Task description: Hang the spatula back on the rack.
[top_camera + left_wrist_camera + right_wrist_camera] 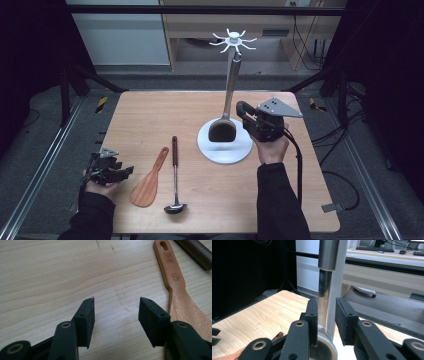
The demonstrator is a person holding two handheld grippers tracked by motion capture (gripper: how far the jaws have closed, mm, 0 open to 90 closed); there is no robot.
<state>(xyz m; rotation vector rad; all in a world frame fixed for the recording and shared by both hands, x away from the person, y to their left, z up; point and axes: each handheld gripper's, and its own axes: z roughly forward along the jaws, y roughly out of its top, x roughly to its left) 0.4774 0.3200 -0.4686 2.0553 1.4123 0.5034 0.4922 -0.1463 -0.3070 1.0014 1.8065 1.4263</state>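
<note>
- Hanging on the white rack (233, 40): steel spatula (227, 100), blade just above the round base (225, 150).
- Right gripper (325, 315) straddles the handle; jaws parted narrowly, right pad clear.
- Back straight out, no snagging.
- Left gripper (116, 312) wide, empty, beside wooden spatula (180, 297).

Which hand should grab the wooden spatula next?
Probably the left. The left gripper is open beside the wooden spatula, while the right gripper is at the hanging turner on the rack.
</note>
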